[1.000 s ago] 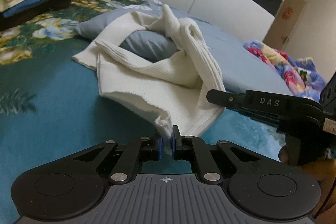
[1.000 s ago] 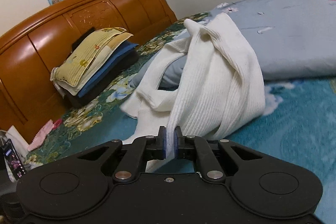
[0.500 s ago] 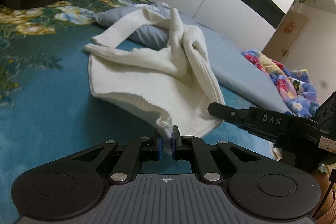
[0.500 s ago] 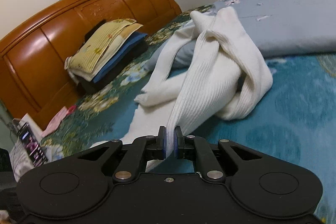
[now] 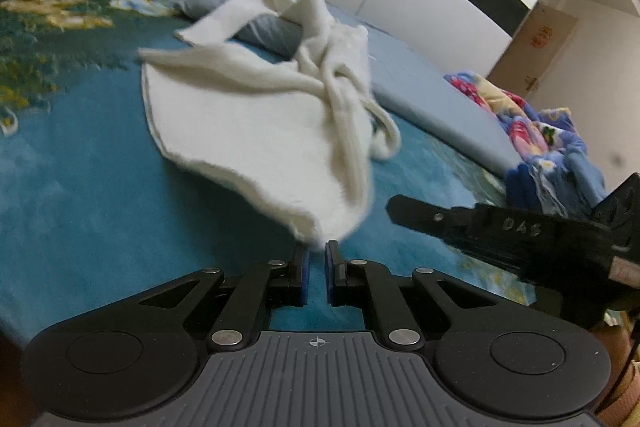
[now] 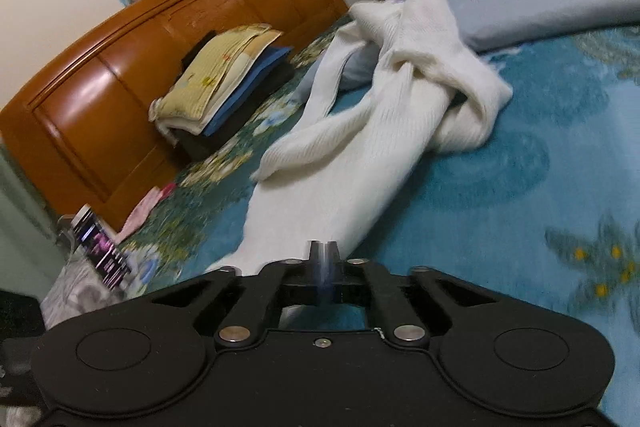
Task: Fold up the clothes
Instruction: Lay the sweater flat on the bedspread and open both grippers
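A white ribbed knit garment (image 5: 256, 131) lies crumpled on the blue floral bedspread (image 5: 80, 195), with its sleeves tangled at the far end. My left gripper (image 5: 317, 255) is shut on the near hem corner. In the right wrist view the same garment (image 6: 360, 195) stretches from its bunched top straight to my right gripper (image 6: 324, 253). The right jaws are closing, with the other hem corner pinched between them. The right gripper (image 5: 404, 209) also shows side-on just right of the left one.
A stack of folded clothes (image 6: 224, 79) sits by the wooden headboard (image 6: 120, 87). A grey-blue pillow (image 6: 540, 3) lies behind the garment. A colourful floral quilt (image 5: 552, 147) is heaped at the right. A small dark item (image 6: 100, 251) lies near the bed's left edge.
Both grippers have drawn back, dragging the garment by its hem. It has slid off the grey pillow and lies longer and flatter on the bedspread.
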Action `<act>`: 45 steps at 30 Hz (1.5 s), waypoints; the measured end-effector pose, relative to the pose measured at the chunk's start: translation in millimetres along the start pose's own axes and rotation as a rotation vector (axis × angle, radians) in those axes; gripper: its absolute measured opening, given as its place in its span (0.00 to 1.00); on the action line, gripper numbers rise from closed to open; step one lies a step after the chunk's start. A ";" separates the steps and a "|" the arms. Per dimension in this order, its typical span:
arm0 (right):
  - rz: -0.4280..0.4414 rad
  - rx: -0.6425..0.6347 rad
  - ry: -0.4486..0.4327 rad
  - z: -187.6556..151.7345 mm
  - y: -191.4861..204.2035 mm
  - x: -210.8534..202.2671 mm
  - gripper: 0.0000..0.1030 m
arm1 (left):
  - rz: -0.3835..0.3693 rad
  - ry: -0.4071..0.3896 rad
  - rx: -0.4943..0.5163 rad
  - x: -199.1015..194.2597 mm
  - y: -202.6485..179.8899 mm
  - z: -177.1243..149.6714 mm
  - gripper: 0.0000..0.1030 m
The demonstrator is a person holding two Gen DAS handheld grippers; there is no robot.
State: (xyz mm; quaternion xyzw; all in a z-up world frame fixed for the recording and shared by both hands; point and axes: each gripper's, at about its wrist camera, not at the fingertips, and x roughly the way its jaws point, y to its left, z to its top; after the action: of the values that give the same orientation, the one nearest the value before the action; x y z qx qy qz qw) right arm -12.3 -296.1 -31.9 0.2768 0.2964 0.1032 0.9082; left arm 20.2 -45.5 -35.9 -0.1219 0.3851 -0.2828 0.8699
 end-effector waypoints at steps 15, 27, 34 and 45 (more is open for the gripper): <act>-0.031 0.006 -0.016 -3.8 -10.8 -24.4 0.04 | 0.064 -0.038 -0.061 -18.6 7.9 -2.0 0.06; -0.050 0.015 -0.001 5.0 -15.1 -17.6 0.15 | 0.098 -0.089 -0.095 -25.5 23.3 15.7 0.28; -0.072 0.014 -0.011 13.4 -14.2 -11.8 0.43 | 0.107 -0.104 -0.074 -22.1 21.8 23.4 0.58; -0.107 0.009 -0.027 18.5 -21.3 -7.1 0.66 | 0.108 -0.104 -0.073 -13.9 26.7 30.1 0.79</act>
State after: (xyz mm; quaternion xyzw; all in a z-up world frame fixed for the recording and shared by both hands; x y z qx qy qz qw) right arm -6.4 -324.3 -28.0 0.2661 0.2991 0.0494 0.9151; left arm 45.6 -16.0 -18.7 -0.1470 0.3553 -0.2145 0.8978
